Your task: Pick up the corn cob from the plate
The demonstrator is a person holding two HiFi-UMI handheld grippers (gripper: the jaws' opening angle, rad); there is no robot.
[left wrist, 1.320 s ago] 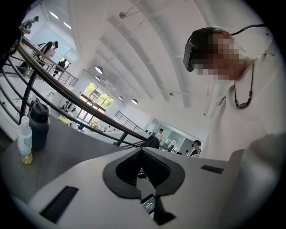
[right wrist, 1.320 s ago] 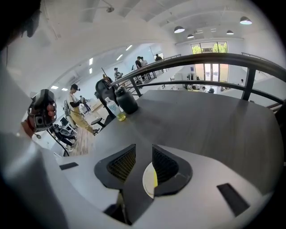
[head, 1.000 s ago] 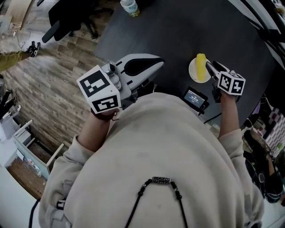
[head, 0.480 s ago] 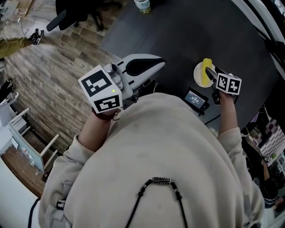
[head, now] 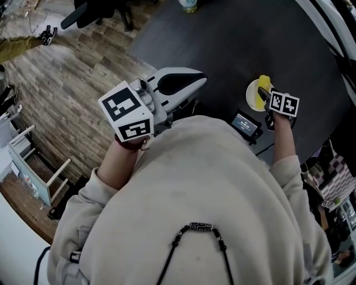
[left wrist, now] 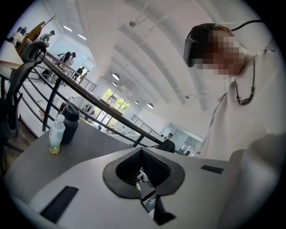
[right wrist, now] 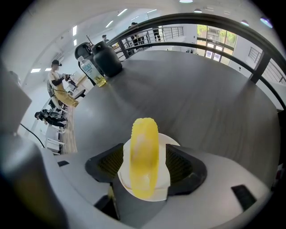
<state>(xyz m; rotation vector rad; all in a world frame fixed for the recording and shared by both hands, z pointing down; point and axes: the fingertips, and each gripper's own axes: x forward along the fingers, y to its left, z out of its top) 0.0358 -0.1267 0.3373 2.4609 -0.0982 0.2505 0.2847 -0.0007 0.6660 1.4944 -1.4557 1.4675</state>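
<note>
A yellow corn cob lies on a small white plate on the dark table. In the head view the corn cob and the plate sit just beyond my right hand. My right gripper points steeply down over the plate, its jaws opening. The cob runs between the two black pads, and white plate shows in the gap on either side of it. My left gripper is held level near my chest, its jaws together with nothing in them; its own view shows the left gripper aimed back at me.
A clear bottle and a dark flask stand at the table's far side. A small device with a lit screen lies at the table edge near my right hand. Wooden floor and a black chair lie to the left.
My right gripper has sunk towards the plate and now covers more of the corn cob. The left gripper has stayed where it was.
</note>
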